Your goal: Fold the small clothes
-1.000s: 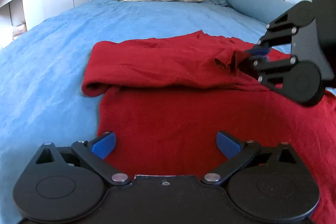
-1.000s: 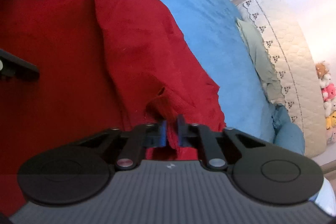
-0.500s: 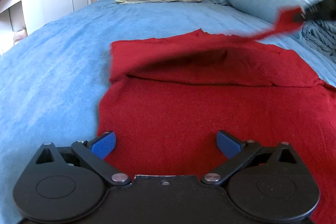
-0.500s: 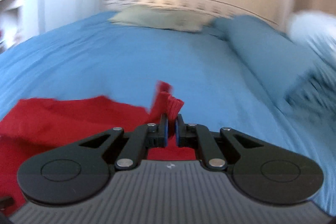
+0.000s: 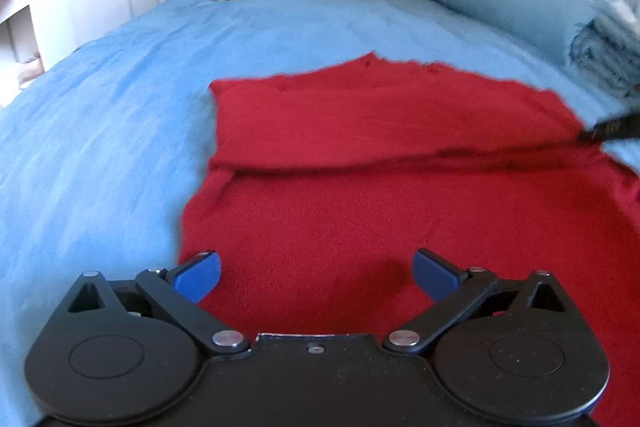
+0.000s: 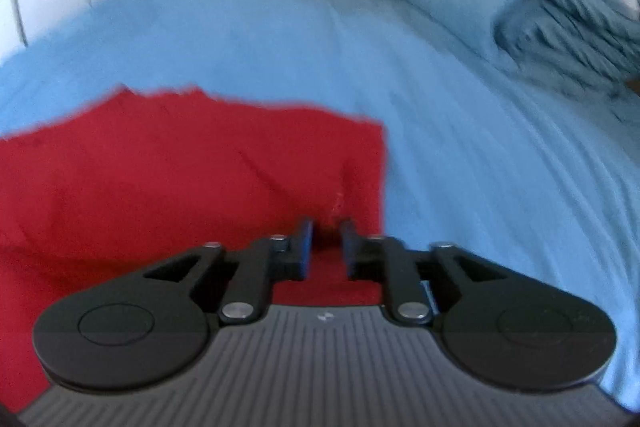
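Your right gripper (image 6: 325,247) carried the red garment's (image 5: 360,227) sleeve across; jaws opening, cloth between. Left gripper (image 5: 316,275) wide open, empty. Soft, limp knit; pinch corners.

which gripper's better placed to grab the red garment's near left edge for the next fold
Left. The left gripper hangs wide open over the red garment beside that edge. The right gripper, jaws opening, is at the far right corner.

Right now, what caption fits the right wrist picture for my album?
Right gripper opening its jaws over the folded red knit garment on the blue bedspread.
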Tool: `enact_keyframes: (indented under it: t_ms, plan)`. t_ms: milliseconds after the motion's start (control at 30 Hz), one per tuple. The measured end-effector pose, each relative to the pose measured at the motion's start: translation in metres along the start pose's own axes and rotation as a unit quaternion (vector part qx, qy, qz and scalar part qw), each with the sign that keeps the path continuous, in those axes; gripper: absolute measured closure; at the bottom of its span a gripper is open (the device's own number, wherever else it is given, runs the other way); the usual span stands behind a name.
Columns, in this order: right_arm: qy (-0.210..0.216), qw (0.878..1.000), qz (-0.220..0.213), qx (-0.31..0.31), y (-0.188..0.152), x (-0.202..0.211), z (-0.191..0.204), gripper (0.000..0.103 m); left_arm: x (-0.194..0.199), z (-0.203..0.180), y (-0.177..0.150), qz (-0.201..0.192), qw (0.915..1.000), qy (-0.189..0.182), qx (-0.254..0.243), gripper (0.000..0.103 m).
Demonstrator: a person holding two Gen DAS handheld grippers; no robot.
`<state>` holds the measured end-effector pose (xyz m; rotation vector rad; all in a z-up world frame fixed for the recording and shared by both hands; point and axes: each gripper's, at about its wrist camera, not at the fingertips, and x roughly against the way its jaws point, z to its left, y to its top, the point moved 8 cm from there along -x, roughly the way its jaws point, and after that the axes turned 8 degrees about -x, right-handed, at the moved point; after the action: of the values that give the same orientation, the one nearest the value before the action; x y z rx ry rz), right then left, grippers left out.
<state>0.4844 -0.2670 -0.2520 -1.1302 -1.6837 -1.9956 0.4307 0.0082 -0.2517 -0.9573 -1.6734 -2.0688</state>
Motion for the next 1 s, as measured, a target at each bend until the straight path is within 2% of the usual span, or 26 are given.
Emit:
enact_keyframes:
  t_ms: [67,133,233,333,433,500,600,667,767,900,1000]
  plan:
    - [-0.018,1.0,-0.02,-0.001,-0.008,0.019,-0.008,0.025,0.006,0.001,0.019,-0.021,0.9997,-0.007,0.008,0.0]
    - [0.005,0.998,-0.064,0.008,-0.004,0.036,-0.004,0.012,0.005,0.002,0.043,-0.04,0.999,-0.014,0.012,0.0]
    - [0.079,0.992,-0.097,0.026,0.001,0.045,0.019,0.01,-0.019,0.002,0.072,-0.038,0.9989,-0.022,0.017,0.0]
    - [0.111,0.989,-0.093,0.034,0.002,0.027,0.038,0.01,-0.062,0.002,0.081,-0.004,0.9989,-0.033,0.035,0.0]
    - [0.12,0.991,-0.063,0.015,-0.006,0.0,0.037,0.01,-0.094,0.008,0.072,0.025,0.9981,-0.022,0.052,0.0]
    - [0.124,0.991,-0.05,0.007,-0.013,-0.01,0.032,0.009,-0.096,0.009,0.071,0.01,0.9987,-0.018,0.046,0.0]
    - [0.141,0.989,-0.049,-0.004,-0.012,-0.008,0.026,0.009,-0.092,0.01,0.073,0.02,0.9984,-0.019,0.048,0.0]
    - [0.145,0.988,-0.052,0.01,-0.006,0.004,0.027,0.009,-0.077,0.014,0.079,0.015,0.9975,-0.026,0.064,0.0]
    - [0.177,0.978,-0.111,0.005,0.009,0.052,0.017,0.008,-0.032,0.022,0.094,-0.026,0.9971,-0.012,0.07,0.0]
    - [0.192,0.968,-0.163,-0.002,0.023,0.141,-0.005,0.007,0.058,0.03,0.103,-0.076,0.9947,0.026,0.066,0.0]
    - [0.174,0.967,-0.184,0.009,0.022,0.206,-0.024,0.0,0.121,0.032,0.096,-0.1,0.9921,0.029,0.069,0.0]
